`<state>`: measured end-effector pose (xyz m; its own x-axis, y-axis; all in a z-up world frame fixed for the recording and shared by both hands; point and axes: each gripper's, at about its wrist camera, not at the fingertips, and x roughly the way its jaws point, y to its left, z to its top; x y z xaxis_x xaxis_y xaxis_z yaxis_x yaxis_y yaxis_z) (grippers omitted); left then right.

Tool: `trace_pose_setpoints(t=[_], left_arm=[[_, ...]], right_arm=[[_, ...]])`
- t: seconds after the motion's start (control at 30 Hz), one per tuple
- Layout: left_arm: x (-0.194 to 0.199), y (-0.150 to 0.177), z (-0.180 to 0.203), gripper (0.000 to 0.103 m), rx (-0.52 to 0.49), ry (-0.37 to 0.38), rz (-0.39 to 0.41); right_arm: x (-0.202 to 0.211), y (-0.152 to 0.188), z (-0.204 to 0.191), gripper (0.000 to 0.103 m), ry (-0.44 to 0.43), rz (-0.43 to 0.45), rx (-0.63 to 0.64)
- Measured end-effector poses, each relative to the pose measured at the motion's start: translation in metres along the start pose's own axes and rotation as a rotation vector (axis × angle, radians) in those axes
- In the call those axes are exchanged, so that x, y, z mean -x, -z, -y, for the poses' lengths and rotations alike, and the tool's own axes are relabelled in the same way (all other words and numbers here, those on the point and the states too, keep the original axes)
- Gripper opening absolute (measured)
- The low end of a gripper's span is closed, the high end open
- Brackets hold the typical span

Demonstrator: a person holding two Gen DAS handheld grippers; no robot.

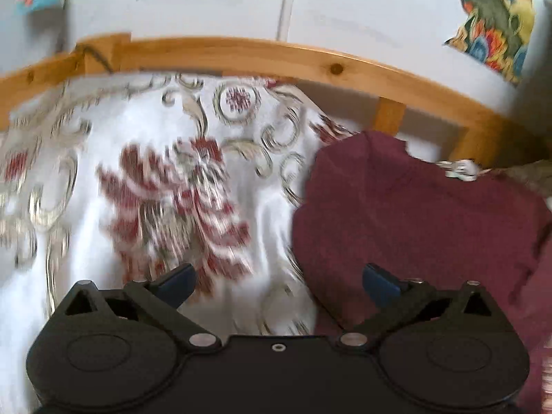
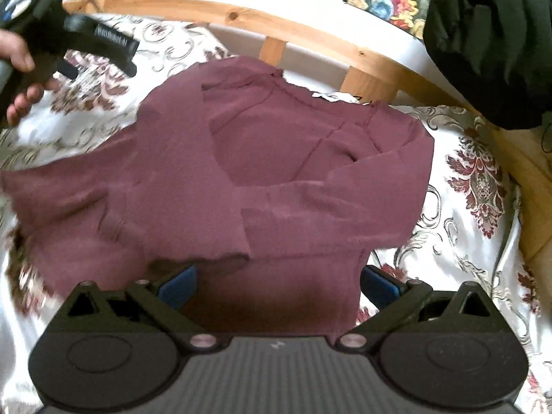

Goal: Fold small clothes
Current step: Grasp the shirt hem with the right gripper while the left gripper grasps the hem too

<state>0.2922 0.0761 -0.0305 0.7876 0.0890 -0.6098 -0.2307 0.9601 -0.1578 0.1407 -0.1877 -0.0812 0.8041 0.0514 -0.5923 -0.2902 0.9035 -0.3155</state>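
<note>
Bedsheet (image 2: 483, 227) bears maroon top (image 2: 269, 172), neckline toward headboard (image 2: 310, 31).

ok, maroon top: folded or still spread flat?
Partly folded. On the maroon top both sleeves lie folded in across the body; the body itself is still full length on the bedspread.

Wooden rail (image 2: 241, 20) behind bedspread (image 2: 465, 214)

1. The left gripper (image 1: 277, 284) tilts downward, its jaws spread wide with nothing between them.
2. The right gripper (image 2: 277, 286) tilts downward, jaws wide apart.
3. A hand (image 2: 15, 69) grips the left gripper's handle.
</note>
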Motion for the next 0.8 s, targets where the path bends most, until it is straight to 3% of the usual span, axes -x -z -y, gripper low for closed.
trace_pose_setpoints(t=[0.1,0.27,0.37,0.47,0.6,0.73,0.8], left_arm=[[0.016,0.013,0.006,0.102,-0.046,0.073,-0.063],[0.039,0.039,0.024,0.102,-0.221,0.074,-0.113],[0.055,0.060,0.029,0.102,-0.274,0.168,-0.183],[0.063,0.078,0.041,0.102,-0.370,0.241,-0.239],[0.067,0.088,0.054,0.102,-0.459,0.245,-0.227],[0.062,0.090,0.053,0.102,-0.450,0.250,-0.260],[0.061,0.090,0.052,0.102,-0.451,0.245,-0.269]], right_arm=[[0.012,0.005,-0.009,0.103,-0.003,-0.012,0.069],[0.028,0.011,-0.027,0.103,-0.041,-0.040,0.186],[0.031,0.023,-0.038,0.103,-0.087,-0.111,0.258],[0.020,0.032,-0.053,0.103,-0.056,-0.178,0.302],[0.003,0.034,-0.060,0.103,-0.036,-0.205,0.243],[0.002,0.030,-0.051,0.102,0.004,-0.158,0.197],[0.004,0.027,-0.041,0.095,0.016,-0.135,0.112]])
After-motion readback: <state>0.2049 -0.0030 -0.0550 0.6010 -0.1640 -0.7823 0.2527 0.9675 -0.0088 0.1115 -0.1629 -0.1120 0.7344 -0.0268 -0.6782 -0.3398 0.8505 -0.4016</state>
